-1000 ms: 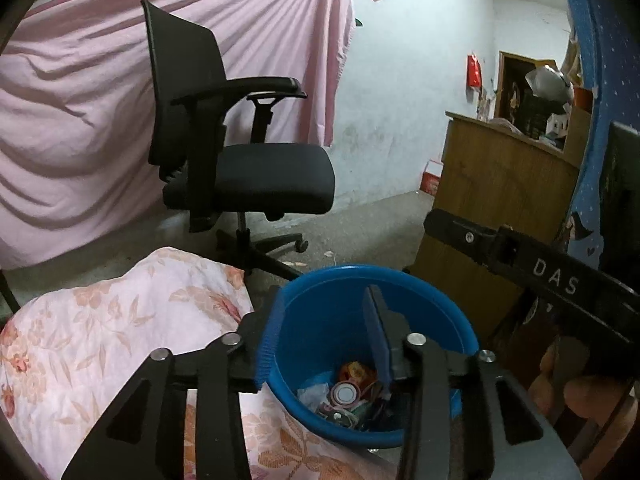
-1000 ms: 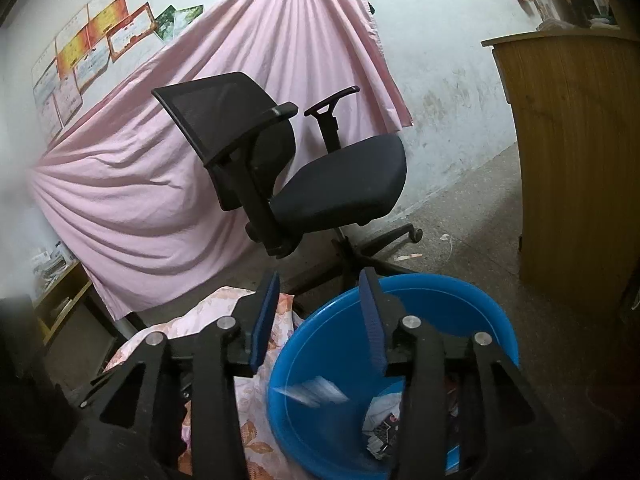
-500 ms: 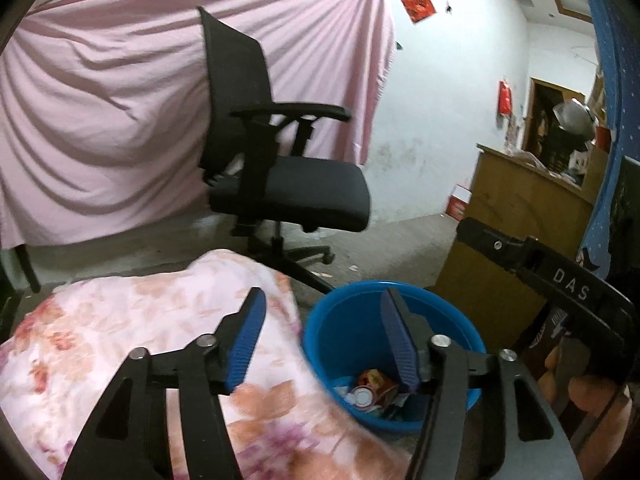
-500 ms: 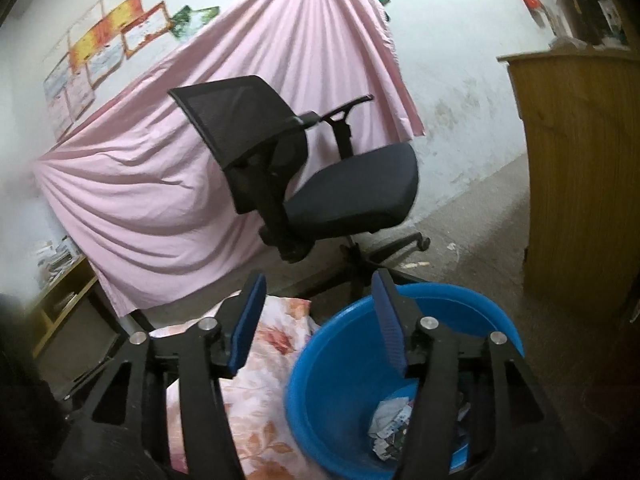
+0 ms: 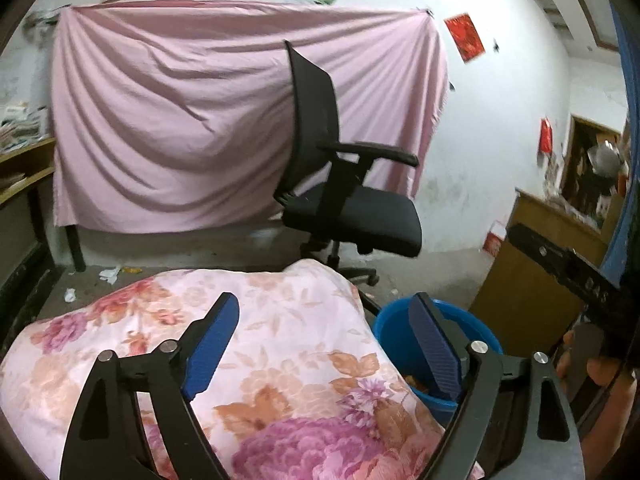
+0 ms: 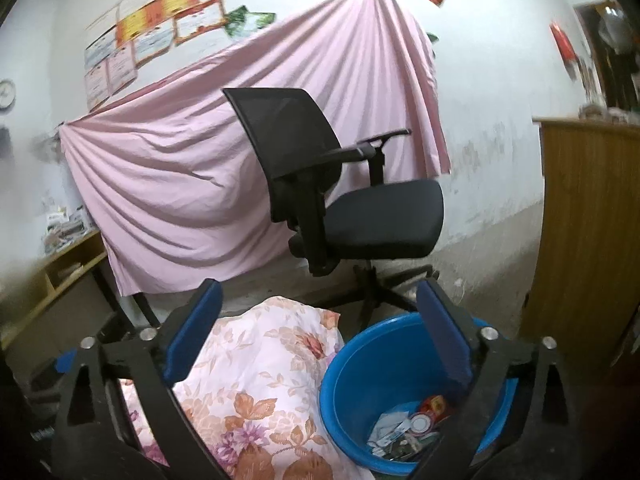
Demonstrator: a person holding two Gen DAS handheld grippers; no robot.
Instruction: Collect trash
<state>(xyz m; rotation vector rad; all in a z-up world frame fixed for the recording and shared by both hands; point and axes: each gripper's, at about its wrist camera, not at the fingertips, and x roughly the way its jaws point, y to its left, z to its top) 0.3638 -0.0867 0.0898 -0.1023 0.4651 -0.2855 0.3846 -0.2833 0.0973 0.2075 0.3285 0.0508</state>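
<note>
Blue rubbery pads line both hand-held grippers, and neither has hold of anything. The left hand-held gripper [image 5: 324,344] has just been opening and now stands wide, its black fingers spread above a soft floral quilt [image 5: 256,360] printed with pink and orange blooms; nothing lies between the pads. To its right, the right hand-held gripper [image 6: 318,334] has likewise just been spreading and is as wide as it goes, empty, one pad over the quilt's edge and the other over the rim of a round blue plastic bucket [image 6: 348,380]. The trash [image 6: 408,428] sits at the bottom of that bucket: crumpled white paper, a small round lid and a red-and-orange wrapper, whose print is too small to read.

Behind stands a black office chair [image 6: 340,200] with a mesh back, padded seat and curved armrests. A wrinkled pink sheet [image 6: 192,168] hangs across the white wall, with framed certificates [image 6: 152,28] above it, illegible from here. Farther right is a wooden cabinet [image 6: 588,240] with a grained veneer. In the left wrist view, a person's hand [image 5: 592,364] grips the black handle of the other tool.
</note>
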